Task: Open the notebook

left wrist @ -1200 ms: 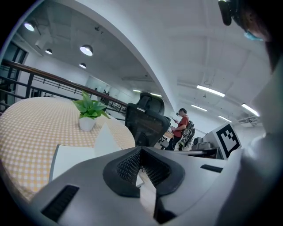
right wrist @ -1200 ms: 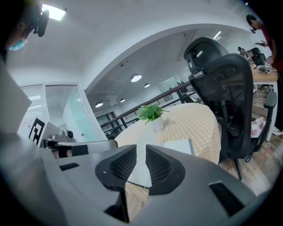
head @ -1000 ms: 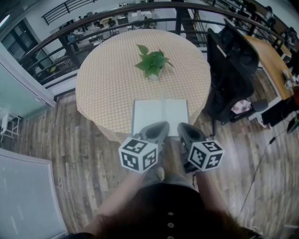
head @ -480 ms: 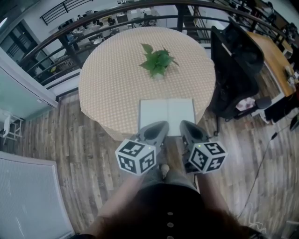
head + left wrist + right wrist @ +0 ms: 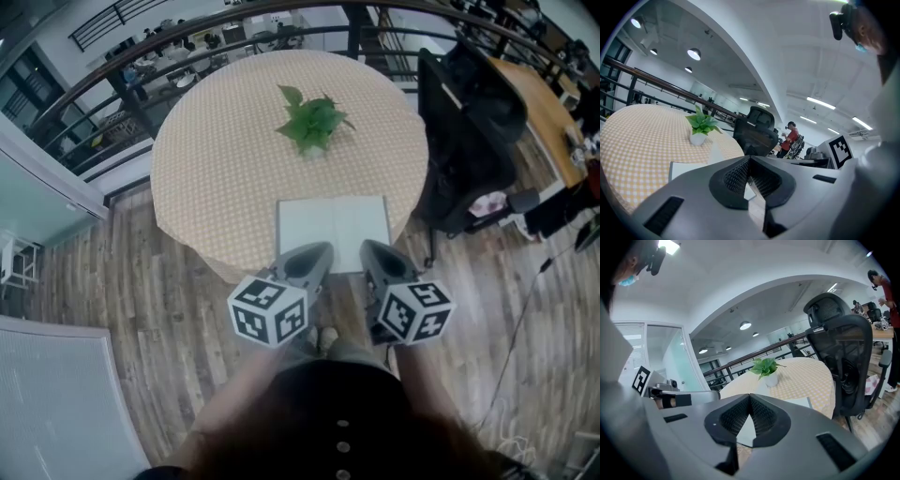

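Smooth grey left gripper [image 5: 749, 159] and right gripper [image 5: 750, 395], black ribbed jaws, black-and-white marker cubes [image 5: 268, 311], dark buttoned garment [image 5: 342, 412]

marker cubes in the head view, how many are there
2. One marker cube on the left gripper, left of centre; the other on the right gripper beside it. None seems hidden.

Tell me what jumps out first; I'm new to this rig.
The open white notebook lies at the near edge of the round checked table, with a small green potted plant beyond it. The left gripper and right gripper, each bearing a marker cube, hang by its near edge, jaws together.
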